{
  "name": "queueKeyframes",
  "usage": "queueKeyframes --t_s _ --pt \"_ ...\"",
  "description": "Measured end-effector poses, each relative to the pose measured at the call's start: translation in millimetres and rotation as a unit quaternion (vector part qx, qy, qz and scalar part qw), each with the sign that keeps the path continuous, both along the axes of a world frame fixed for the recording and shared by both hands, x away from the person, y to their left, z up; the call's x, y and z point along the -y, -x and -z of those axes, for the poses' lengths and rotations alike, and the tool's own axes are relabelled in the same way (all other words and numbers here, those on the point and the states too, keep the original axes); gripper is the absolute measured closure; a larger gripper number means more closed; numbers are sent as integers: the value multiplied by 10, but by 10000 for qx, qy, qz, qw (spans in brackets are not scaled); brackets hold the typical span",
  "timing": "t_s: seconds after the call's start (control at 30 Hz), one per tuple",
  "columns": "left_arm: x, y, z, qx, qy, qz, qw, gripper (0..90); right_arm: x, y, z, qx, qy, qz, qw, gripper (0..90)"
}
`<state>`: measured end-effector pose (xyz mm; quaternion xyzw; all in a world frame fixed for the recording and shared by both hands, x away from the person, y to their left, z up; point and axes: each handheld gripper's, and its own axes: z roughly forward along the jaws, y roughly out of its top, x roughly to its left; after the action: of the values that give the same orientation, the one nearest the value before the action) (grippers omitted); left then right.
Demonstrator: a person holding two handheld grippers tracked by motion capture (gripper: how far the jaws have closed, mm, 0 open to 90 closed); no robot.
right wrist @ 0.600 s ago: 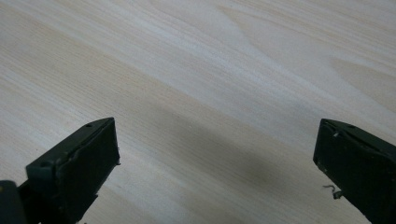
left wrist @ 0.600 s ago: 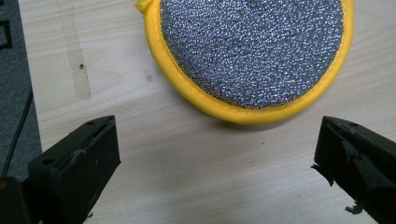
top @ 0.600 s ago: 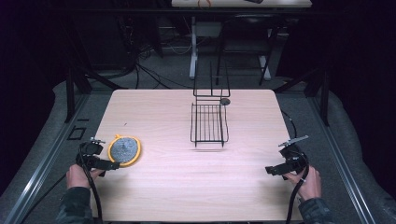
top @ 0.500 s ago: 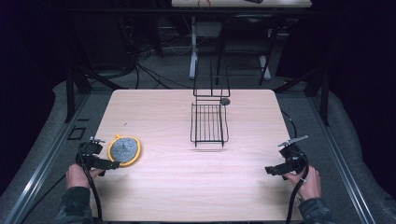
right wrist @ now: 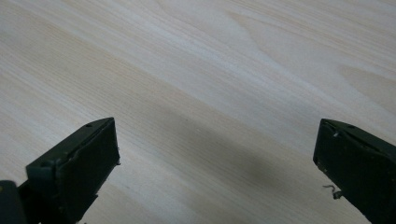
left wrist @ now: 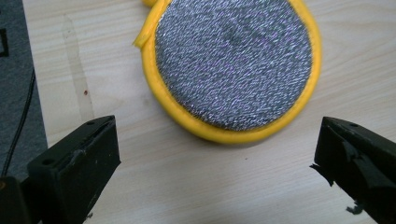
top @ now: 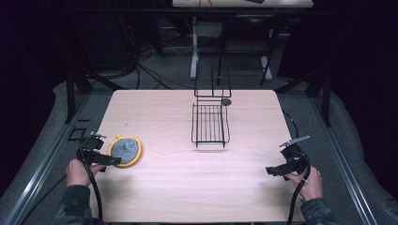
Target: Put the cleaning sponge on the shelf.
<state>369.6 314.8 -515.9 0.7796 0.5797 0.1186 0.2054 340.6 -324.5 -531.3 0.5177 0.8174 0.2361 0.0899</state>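
Left gripper [top: 109, 161] is hovering with its jaws spread wide and gripping nothing, pointing at the round yellow-rimmed scouring pad [top: 125, 150], which is lying at eight o'clock on the table [top: 155, 108]. Right gripper [top: 273, 171] is hanging at four o'clock, jaws likewise gaping over bare wood. Between them, toward twelve, a black wire rack [top: 210, 124] is standing.

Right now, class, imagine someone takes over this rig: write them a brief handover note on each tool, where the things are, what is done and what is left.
Left tool: open, empty, jaws wide just short of the round yellow-rimmed scrubbing pad.
Right tool: open, empty, over bare table at the near right.
Pad lies flat near the table's left edge; the black wire rack stands at the middle, far side.
Done: nothing gripped yet.
Left: probably close on the pad and carry it, perhaps to the rack.
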Motion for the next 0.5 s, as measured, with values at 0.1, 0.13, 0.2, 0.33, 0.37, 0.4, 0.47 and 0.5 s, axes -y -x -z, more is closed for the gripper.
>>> queueKeyframes --t_s 0.1,0.13,0.2,0.33,0.37,0.4,0.47,0.5 --pt "24 -22 -31 8 55 46 10000 0 -19 1 12 -16 -8 -20 10000 0" --pt "49 -48 -62 55 60 83 9999 0 -37 -1 29 -56 6 -69 10000 0" --pt "61 -67 -74 60 62 119 9999 0 -53 -3 39 -72 9 -103 9999 0" --pt "105 -176 -84 2 49 207 9998 0 -51 2 29 -104 -14 -86 9999 0" --pt "110 -196 -80 -6 57 222 9997 0 -50 2 36 -74 -12 -68 9999 0" --pt "113 -216 -78 -31 61 228 9997 0 -53 3 38 -80 -37 -37 10000 0" --pt "125 -251 -76 -62 90 250 9996 0 -52 3 41 -97 -42 -54 9999 0" --pt "136 -269 -78 -68 85 259 9996 0 -54 3 39 -112 -35 -56 9999 0"
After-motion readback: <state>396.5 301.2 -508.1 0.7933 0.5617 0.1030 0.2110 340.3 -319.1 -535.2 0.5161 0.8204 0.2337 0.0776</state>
